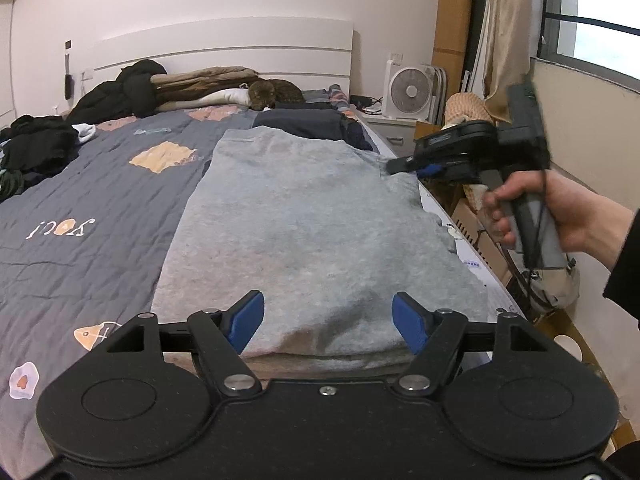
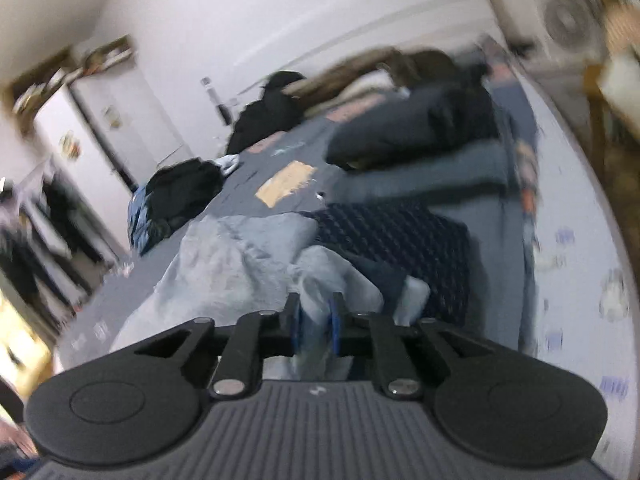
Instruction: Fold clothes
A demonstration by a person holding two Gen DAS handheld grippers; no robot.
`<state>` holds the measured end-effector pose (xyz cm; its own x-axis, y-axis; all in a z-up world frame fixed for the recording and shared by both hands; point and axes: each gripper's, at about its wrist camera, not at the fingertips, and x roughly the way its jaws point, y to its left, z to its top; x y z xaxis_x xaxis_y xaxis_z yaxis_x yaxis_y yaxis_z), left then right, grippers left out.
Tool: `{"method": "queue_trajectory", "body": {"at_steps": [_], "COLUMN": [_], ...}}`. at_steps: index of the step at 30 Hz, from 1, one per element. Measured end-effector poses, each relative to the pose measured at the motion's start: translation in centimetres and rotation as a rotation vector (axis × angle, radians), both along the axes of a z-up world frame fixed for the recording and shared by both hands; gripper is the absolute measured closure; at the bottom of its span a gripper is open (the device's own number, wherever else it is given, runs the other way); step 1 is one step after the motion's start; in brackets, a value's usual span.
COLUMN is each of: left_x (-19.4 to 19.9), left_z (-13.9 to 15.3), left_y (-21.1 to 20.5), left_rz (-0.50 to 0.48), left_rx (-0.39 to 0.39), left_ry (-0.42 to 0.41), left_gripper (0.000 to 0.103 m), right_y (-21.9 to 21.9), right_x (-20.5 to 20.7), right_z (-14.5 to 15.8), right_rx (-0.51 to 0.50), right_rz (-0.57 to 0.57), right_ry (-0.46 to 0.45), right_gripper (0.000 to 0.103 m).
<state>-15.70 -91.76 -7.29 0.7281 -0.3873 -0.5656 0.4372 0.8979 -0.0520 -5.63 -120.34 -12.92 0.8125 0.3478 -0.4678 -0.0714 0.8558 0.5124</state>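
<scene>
Lying flat on the bed's dark patterned quilt (image 1: 92,184), the grey fleece garment (image 1: 304,216) offers its near edge to the left gripper (image 1: 328,322), jaws wide and empty, while the right gripper (image 2: 316,316) has its narrow jaws pinching the far corner, probably to fold it.

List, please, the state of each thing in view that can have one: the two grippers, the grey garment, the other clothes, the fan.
Left gripper: open, fingers apart over the near edge of the garment.
Right gripper: shut on grey garment, at its far right corner.
Grey garment: partly folded, flat on the bed.
Dark clothes pile: unfolded, heaped.
Fan: cannot tell whether it runs.
</scene>
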Motion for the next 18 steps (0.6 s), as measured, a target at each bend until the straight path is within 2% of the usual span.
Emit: {"method": "queue_trajectory", "body": {"at_steps": [3,7,12,15,18], "left_x": [-0.1,-0.5,-1.7,-2.2,-2.3], "left_z": [0.1,0.0,-0.8,-1.3,-2.4], "left_y": [-0.3,-2.1,-5.4,-7.9,-10.3], "left_rz": [-0.01,-0.055,-0.142,-0.193,-0.213], "left_rx": [0.002,0.021,0.066,0.124,0.233], "left_ry": [-0.015,-0.037,-0.075,-0.121,-0.177], "left_gripper": [0.031,0.031,0.031,0.031,0.03], "right_y": [-1.6,-2.0,-0.1,1.2,2.2], "right_x": [-1.9,-5.6,-8.2,-8.2,-7.2], "right_z": [0.2,1.0,0.9,0.6,0.3], "right_rx": [0.083,0.13,0.121,0.095,0.074], "right_rz": [-0.039,-0.043,0.029,0.063,0.073], "right_ry": [0.002,-0.02,-0.009,0.021,0.059], "right_gripper": [0.076,0.071,0.066,0.061,0.059]}}
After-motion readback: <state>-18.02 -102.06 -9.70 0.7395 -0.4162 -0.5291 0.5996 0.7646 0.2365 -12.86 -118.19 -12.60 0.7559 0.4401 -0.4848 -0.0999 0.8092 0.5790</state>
